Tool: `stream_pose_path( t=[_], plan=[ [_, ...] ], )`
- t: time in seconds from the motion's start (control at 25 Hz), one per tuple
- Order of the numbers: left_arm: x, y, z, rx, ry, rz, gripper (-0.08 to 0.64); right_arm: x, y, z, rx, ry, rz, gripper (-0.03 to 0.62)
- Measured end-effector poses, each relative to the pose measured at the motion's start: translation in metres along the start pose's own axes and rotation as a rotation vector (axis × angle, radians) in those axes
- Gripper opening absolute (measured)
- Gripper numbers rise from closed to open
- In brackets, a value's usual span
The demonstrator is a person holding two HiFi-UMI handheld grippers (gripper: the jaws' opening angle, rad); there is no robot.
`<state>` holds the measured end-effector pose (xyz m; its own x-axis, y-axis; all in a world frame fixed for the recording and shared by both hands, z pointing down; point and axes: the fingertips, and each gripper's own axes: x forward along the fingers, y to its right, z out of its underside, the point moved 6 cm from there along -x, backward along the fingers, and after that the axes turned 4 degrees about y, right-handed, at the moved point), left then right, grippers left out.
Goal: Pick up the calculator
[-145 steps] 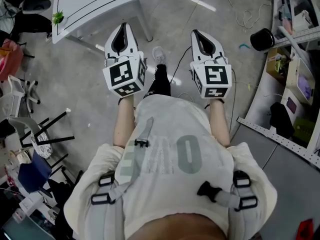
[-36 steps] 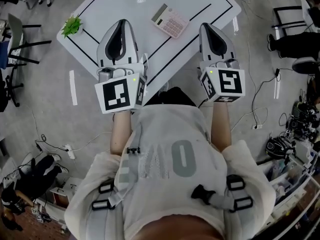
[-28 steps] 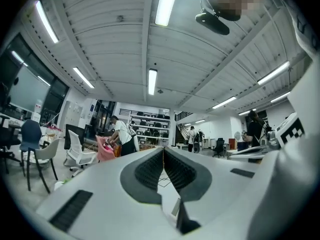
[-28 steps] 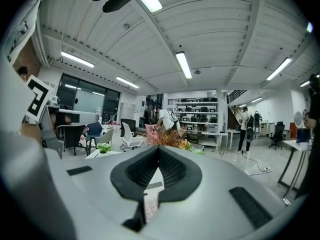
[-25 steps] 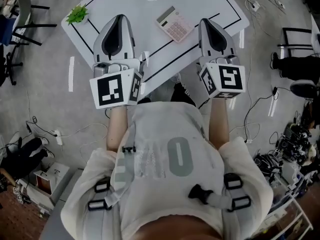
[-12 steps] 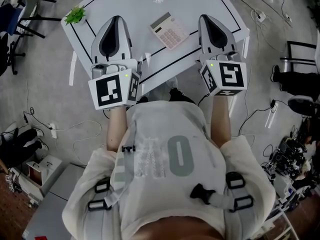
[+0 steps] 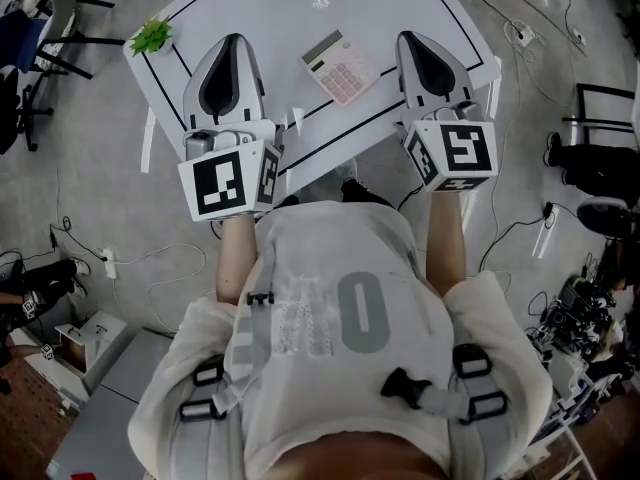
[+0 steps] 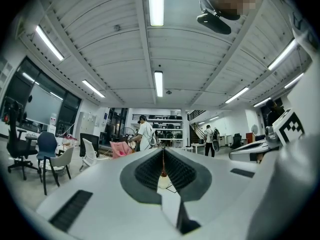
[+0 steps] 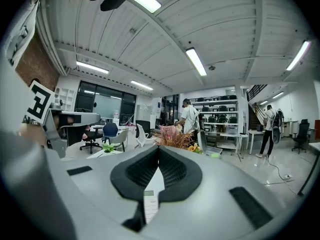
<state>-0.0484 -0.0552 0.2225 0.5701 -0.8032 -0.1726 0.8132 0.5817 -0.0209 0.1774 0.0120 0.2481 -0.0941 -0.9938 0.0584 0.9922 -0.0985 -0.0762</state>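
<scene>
I find the right gripper (image 7: 409, 38) with its jaws pressed together along their whole length and nothing between them. In the right gripper view only a strip of the calculator (image 7: 341, 65) shows through the slot below the closed tips. The left gripper (image 7: 228, 38) is in the same condition, jaws fully together and empty. Both are held roughly level above the near part of the white counter (image 7: 280, 3), side by side and well apart, and neither touches anything. The calculator lies flat on the counter between the two, closer to the right gripper and a little farther out than its tips, with its display end toward the far left. It is untouched. A small green plant (image 7: 152, 36) stands at the counter's left corner, clear of the work. I judge the step in hand to be the approach, with the grasp not yet begun. The next move calls for the right gripper to spread its jaws, tip downward and move left and forward until it straddles the calculator's narrow width. Because the body is thin and flat, the lower edges of the jaws must reach the counter surface before closing.
</scene>
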Motion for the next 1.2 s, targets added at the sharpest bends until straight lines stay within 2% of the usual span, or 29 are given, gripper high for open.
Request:
stream_pose_path(
  t=[0.04,0.08,0.16,0.28,0.64,0.8,0.92,1.04,1.2],
  plan=[
    [0.001,-0.001,0.000,0.004,0.001,-0.001,0.021,0.002,0.000,0.000,0.008,0.001,-0.015,0.014],
    [0.001,-0.002,0.000,0.007,0.002,-0.002,0.021,0.005,-0.001,0.000,0.017,-0.001,-0.037,0.120],
    [0.002,-0.004,0.000,0.009,0.001,-0.004,0.021,0.012,-0.003,0.000,0.025,-0.007,-0.075,0.261],
    [0.003,-0.006,0.002,0.015,-0.005,-0.012,0.021,0.019,-0.004,0.001,0.027,-0.022,-0.115,0.367],
    [0.007,-0.016,0.001,0.014,-0.002,-0.039,0.021,0.032,-0.003,0.000,0.063,-0.040,-0.183,0.374],
    [0.012,-0.019,0.006,0.005,-0.014,-0.050,0.021,0.044,0.002,0.001,0.082,-0.067,-0.260,0.374],
    [0.016,-0.020,0.010,0.003,-0.024,-0.060,0.021,0.057,0.006,0.004,0.088,-0.097,-0.382,0.374],
    [0.018,-0.022,0.014,0.000,-0.029,-0.077,0.021,0.072,0.009,0.006,0.064,-0.143,-0.538,0.374],
    [0.015,-0.024,0.031,-0.026,-0.064,-0.121,0.021,0.100,0.008,0.022,-0.019,-0.277,-0.772,0.374]
  ],
)
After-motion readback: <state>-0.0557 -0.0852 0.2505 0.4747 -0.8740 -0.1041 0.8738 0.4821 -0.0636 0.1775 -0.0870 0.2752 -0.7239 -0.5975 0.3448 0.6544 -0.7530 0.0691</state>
